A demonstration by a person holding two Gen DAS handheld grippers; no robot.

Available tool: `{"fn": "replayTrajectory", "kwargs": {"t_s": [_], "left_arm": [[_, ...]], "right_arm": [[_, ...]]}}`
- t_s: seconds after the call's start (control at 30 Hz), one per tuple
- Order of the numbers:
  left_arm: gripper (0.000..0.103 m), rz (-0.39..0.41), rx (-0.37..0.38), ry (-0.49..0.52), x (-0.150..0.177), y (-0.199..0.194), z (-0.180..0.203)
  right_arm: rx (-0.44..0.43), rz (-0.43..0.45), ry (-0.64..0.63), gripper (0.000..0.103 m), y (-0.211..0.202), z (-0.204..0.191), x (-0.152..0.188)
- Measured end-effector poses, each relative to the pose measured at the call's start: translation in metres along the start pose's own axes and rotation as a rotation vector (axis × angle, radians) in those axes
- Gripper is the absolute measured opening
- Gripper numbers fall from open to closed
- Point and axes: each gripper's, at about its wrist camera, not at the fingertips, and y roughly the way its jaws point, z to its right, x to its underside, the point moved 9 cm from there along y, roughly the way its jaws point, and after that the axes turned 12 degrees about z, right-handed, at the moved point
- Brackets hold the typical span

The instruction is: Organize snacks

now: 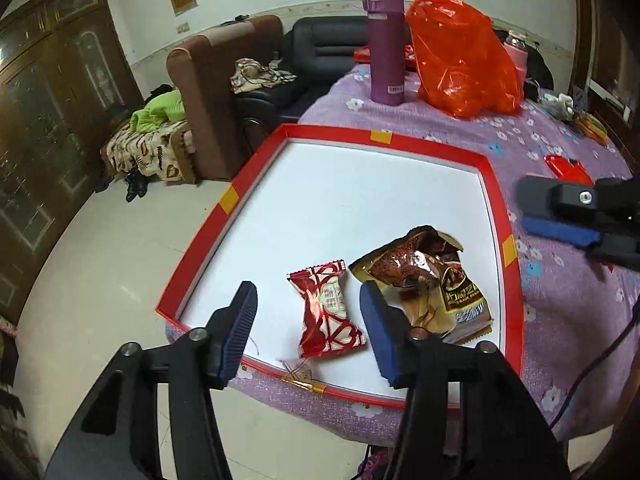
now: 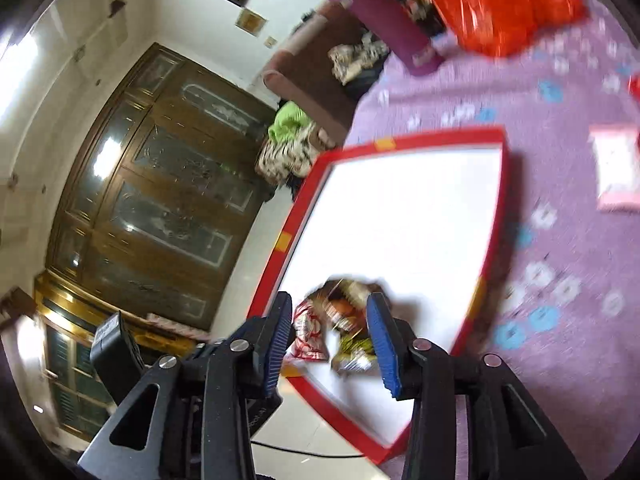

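A red-rimmed tray (image 1: pixel 400 136) with a white floor lies on the purple flowered tablecloth. In its near part lie a red-and-white wrapped candy (image 1: pixel 326 312) and, beside it on the right, a brown-and-gold snack packet (image 1: pixel 424 268). My left gripper (image 1: pixel 308 296) is open just above the tray. The candy lies between its blue pads, which do not touch it. My right gripper (image 1: pixel 524 210) hovers over the cloth to the right of the tray with nothing in it. In the blurred right wrist view my right gripper (image 2: pixel 331 304) stands open, and behind it the candy (image 2: pixel 306 328) and packet (image 2: pixel 348 320) rest on the tray (image 2: pixel 400 138).
A purple flask (image 1: pixel 386 46) and an orange plastic bag (image 1: pixel 464 56) stand at the table's far side, with a pink bottle (image 1: pixel 518 52) behind. A red wrapper (image 1: pixel 566 166) lies on the cloth right of the tray. A pink-and-white packet (image 2: pixel 616 168) lies further right. The table edge drops to the floor on the left.
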Motion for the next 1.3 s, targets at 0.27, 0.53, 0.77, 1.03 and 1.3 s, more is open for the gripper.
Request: {"fn": "replayTrajectory", "kwargs": {"t_s": [0.27,0.53,0.77,1.03,1.3], "left_arm": [[0.055,0.073,0.138,0.094,-0.012,-0.033,0.061],[0.057,0.105,0.266,0.194,-0.022,-0.060,0.139],[0.058,0.104,0.312,0.248,-0.021,-0.081,0.172],[0.060,0.085,0.306,0.294,-0.022,-0.081,0.201],[0.059,0.031,0.403,0.337,-0.025,-0.064,0.257]], "right_arm": [[0.262,0.163,0.028,0.046,-0.110,0.114,-0.040],[0.235,0.243,0.437,0.047,-0.216,0.224,-0.033],[0.315,0.169,0.515,0.047,-0.190,0.264,-0.033],[0.310,0.188,0.496,0.028,-0.153,0.274,-0.052],[0.257,0.241,0.502,0.022,-0.198,0.300,-0.040]]}}
